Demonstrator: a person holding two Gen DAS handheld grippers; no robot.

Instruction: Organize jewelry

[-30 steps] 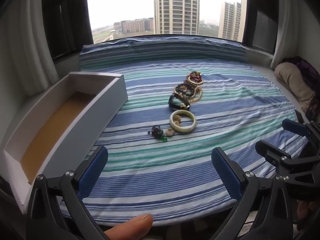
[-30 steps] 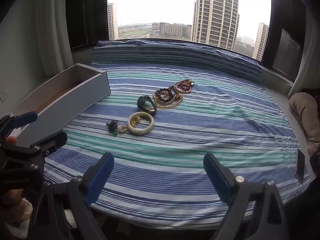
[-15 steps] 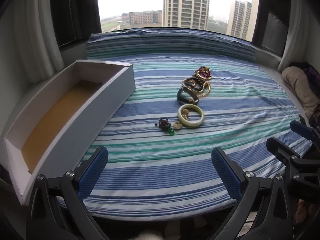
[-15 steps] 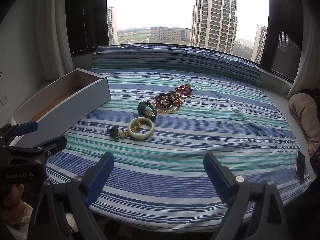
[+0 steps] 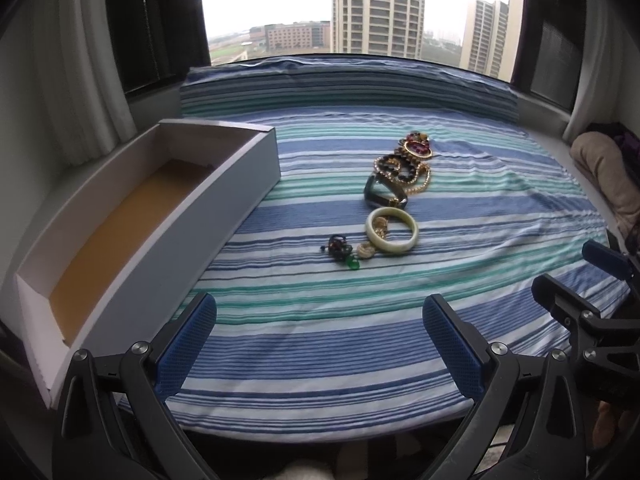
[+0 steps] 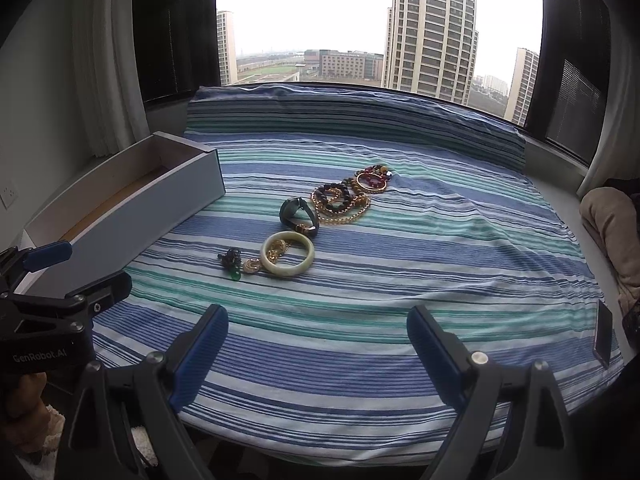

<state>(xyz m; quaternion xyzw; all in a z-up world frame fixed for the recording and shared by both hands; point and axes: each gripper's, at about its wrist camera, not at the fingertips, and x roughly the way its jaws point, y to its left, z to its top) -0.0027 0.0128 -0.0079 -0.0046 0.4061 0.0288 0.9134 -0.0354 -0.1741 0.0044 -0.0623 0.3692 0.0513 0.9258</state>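
Both grippers, left (image 5: 320, 344) and right (image 6: 318, 344), gape wide, empty; the pale jade-like bangle (image 6: 287, 254) lies ahead, left of the right fingers.

Bottom of the left wrist view cuts off the left gripper (image 5: 320, 334), so only its blue-padded fingers (image 5: 186, 344) and black arms show. At the right edge the right gripper (image 5: 592, 280) pokes in, its body cropped away. In the gold chain pile (image 5: 404, 176), strands overlap too tightly to count the pieces. The small dark trinket (image 5: 339, 246) is too tiny to name. Over in the right wrist view, the box (image 6: 160, 200) hides most of its own floor behind the near wall. A tan bundle (image 6: 608, 224) runs off the right edge, identity unclear. A dark flat object (image 6: 603, 332) on the bed's right edge is too small to tell.
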